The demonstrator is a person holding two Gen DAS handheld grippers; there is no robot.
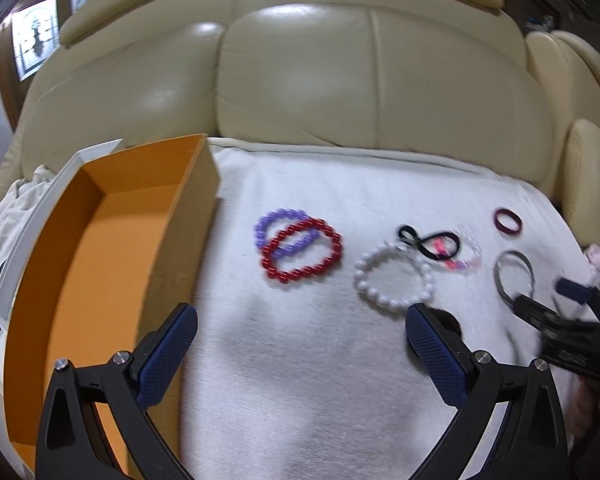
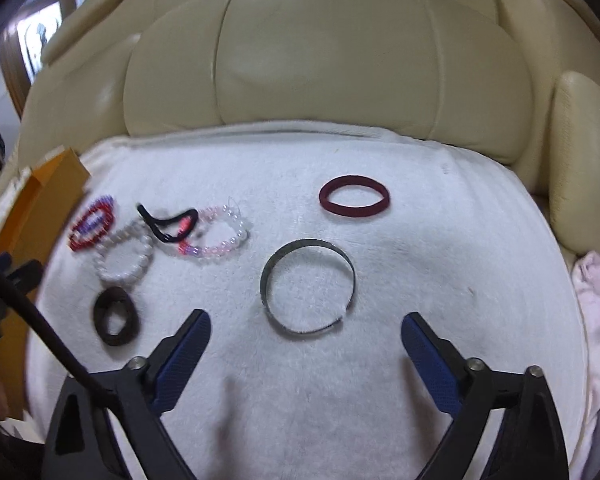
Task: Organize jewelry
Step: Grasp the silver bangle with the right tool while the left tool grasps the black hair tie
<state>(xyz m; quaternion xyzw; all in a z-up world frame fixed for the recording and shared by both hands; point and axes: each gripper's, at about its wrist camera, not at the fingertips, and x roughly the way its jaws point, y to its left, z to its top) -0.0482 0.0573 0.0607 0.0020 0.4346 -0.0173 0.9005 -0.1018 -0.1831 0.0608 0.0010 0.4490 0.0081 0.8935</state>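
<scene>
Eight or so loops of jewelry lie on a white towel [image 2: 380, 380] spread over a cream sofa [image 2: 340, 60], and none is in the orange box [image 1: 100, 260] yet. In the left wrist view the box fills the left side, open and empty, its wall close to the centre-frame pair: a red bracelet [image 1: 302, 254] lying over a purple bracelet [image 1: 278, 227]. Right of them sit a white bracelet [image 1: 394, 280], a black tie [image 1: 428, 240] crossing a pink bracelet [image 1: 466, 258], and a maroon band [image 1: 508, 221] in the upper right.

In the right wrist view a metal bangle [image 2: 308, 286] lies at centre, just ahead of the right gripper [image 2: 306, 330], whose jaws are spread wide and hold nothing. A dark scrunchie [image 2: 116, 316] sits at lower left. The left gripper [image 1: 302, 326] is likewise wide apart and empty, low over bare towel.

Likely risks: the thin bangle lies flat on soft pile, so the fingers may slide over it or pinch towel instead. Overlapping pieces could come up together, the red with the purple, or the tie snagging the pink beads. Both views are slightly blurred, so fine contact is hard to judge.
</scene>
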